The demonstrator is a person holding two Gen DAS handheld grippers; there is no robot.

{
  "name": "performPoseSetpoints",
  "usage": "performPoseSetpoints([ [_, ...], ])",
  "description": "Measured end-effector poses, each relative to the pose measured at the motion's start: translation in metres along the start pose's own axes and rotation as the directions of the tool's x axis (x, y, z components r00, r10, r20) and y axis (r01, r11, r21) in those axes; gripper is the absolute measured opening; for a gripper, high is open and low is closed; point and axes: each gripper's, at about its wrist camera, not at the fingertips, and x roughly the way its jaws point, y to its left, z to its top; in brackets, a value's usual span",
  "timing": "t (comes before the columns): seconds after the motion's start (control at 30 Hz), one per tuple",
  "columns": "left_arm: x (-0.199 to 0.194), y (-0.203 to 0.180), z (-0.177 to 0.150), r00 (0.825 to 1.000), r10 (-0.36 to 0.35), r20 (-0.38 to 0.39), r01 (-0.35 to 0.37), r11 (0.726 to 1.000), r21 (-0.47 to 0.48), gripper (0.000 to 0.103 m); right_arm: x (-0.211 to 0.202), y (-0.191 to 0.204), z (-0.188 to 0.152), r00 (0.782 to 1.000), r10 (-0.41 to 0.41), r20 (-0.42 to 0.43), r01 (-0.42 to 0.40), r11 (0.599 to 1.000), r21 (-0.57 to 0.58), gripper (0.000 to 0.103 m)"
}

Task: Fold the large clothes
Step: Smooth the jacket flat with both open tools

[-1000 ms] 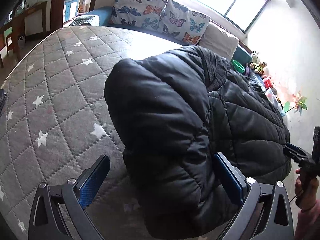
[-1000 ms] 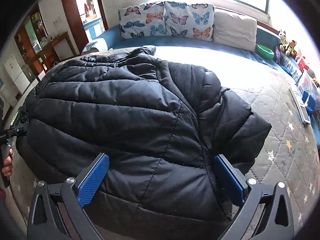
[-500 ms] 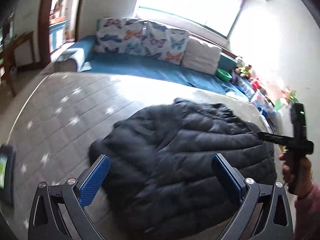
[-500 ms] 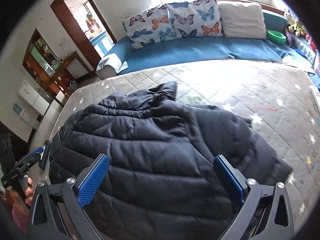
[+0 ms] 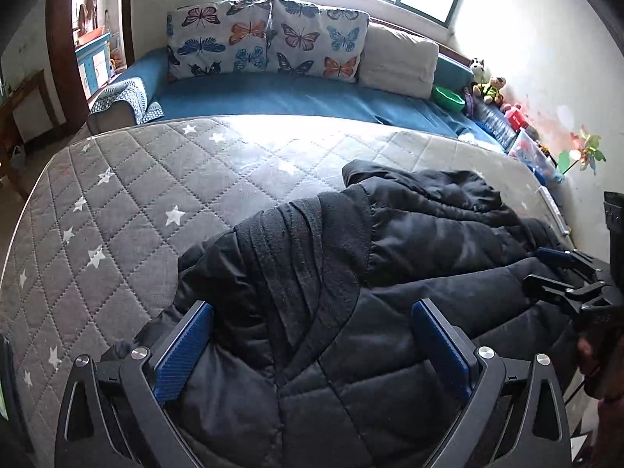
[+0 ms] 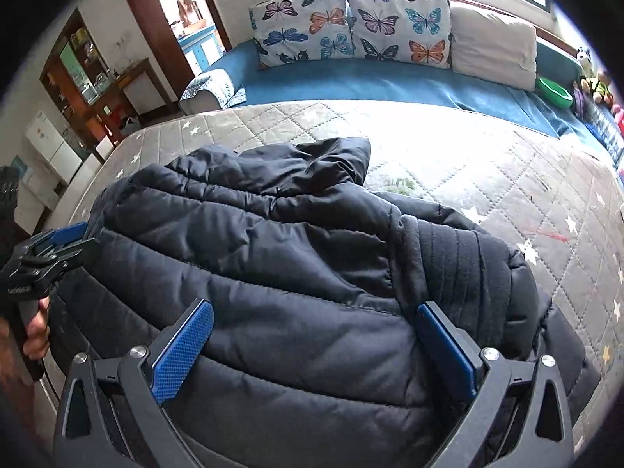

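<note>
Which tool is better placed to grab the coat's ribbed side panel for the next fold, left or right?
Probably left. In the left wrist view the ribbed side panel runs straight between the open left tool blue pads. The right tool, also open, faces plain quilted coat, with the panel off beside its right finger.

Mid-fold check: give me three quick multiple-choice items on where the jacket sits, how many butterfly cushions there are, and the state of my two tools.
1. Where does the black puffer jacket lie?
A. On the blue sofa
B. On the grey star-quilted mattress
C. On the floor

2. How many butterfly cushions stand against the window wall?
A. Two
B. Four
C. One

3. What state are the left tool and right tool in?
A. Both shut on the jacket
B. Left shut, right open
C. Both open

Answers: 1 B, quilted mattress shows around the jacket. 2 A, two printed cushions sit beside one plain pillow. 3 C, each view shows its blue pads wide apart over the fabric.
</note>
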Motion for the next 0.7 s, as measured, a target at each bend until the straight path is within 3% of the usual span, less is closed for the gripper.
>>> performPoseSetpoints([
  [0.37, 0.009, 0.003, -0.003, 1.0, -0.002, -0.008, 0.002, 1.0, -0.006, 0.103, -0.001, -0.001, -0.001, 1.0, -0.015, 0.016, 0.016, 1.0, -0.013, 0.103],
  [0.7, -0.007, -0.001, -0.009, 0.999, 0.033, 0.026, -0.034, 0.999, 0.021, 0.103, -0.033, 0.033, -0.021, 0.997, -0.031, 0.067, 0.036, 0.996, -0.08, 0.103],
])
